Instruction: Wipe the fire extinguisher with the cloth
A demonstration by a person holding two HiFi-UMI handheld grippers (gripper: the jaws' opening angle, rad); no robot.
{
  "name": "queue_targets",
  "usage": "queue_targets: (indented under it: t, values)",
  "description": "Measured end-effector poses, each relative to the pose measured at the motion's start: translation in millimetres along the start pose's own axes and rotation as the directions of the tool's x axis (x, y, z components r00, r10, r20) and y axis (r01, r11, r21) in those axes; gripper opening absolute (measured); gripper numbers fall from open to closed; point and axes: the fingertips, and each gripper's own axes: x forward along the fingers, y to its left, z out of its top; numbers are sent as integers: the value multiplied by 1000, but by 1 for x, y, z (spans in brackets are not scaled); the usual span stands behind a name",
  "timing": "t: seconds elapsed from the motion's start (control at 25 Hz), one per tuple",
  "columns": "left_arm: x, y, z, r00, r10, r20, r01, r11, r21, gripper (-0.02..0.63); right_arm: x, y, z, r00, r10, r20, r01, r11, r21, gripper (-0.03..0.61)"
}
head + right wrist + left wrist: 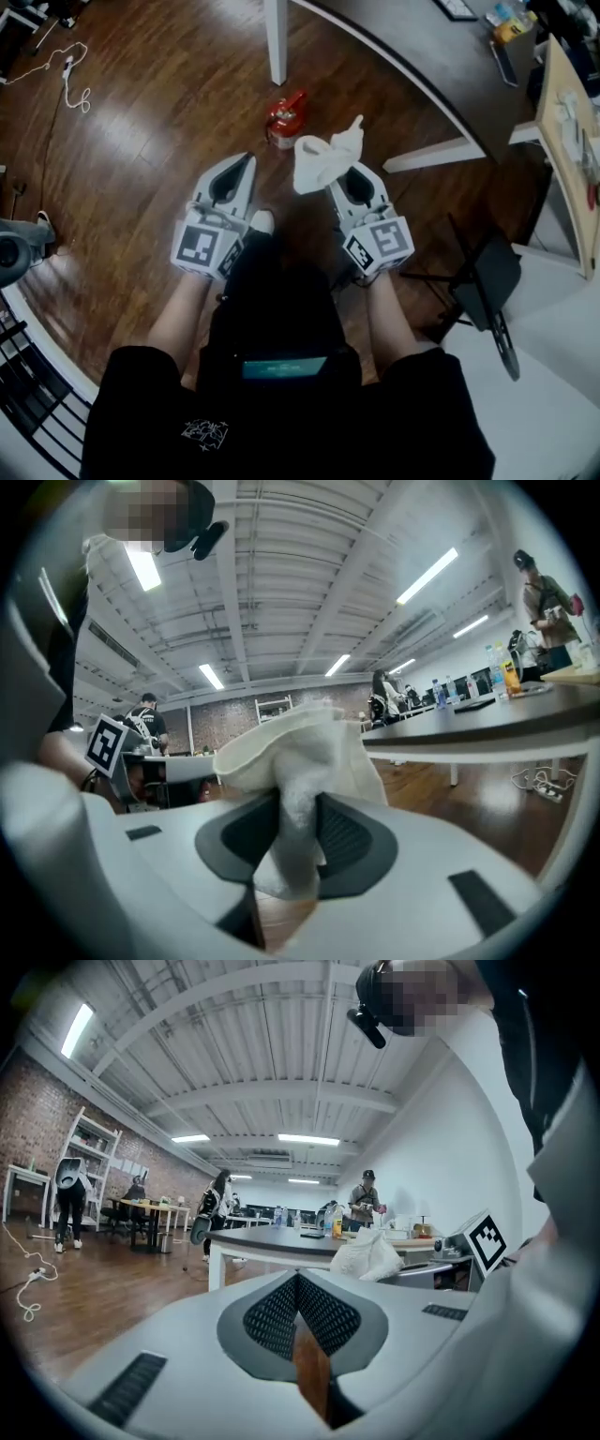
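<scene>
Cloth (323, 161) pinched, extinguisher (286, 116) loose on the floor (141, 141)
The right tool (349, 178) clamps the cloth; the left tool (242, 167) is closed on nothing. Unsteadied, the extinguisher may roll away under wiping.

Dark wooden floor (141, 122) underfoot, a curved dark tabletop (412, 47) on white legs ahead, brick wall (37, 1138) beyond, strip lights (307, 1138) glowing overhead.

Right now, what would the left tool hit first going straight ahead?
Probably the edge of the dark grey tabletop; the left tool points about level, likely above the red fire extinguisher. Depth unclear.
</scene>
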Motion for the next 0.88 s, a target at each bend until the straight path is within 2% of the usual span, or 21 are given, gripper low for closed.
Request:
queue_targets:
  t: [0.28, 0.44, 0.64, 0.88]
  values:
    - [50, 53, -150, 998, -49, 51, 49, 999, -4, 2, 78, -63, -140, 998, 46, 35, -43, 997, -58, 137]
    - [73, 77, -212, 995, -73, 74, 72, 997, 14, 2, 108, -95, -202, 997, 59, 55, -54, 995, -89, 137]
    - [79, 88, -240, 990, -85, 108, 79, 995, 58, 2, 131, -125, -243, 995, 68, 72, -60, 992, -107, 137]
    - [67, 90, -244, 989, -65, 135, 57, 996, 63, 2, 164, -157, -234, 993, 67, 100, -54, 991, -125, 137]
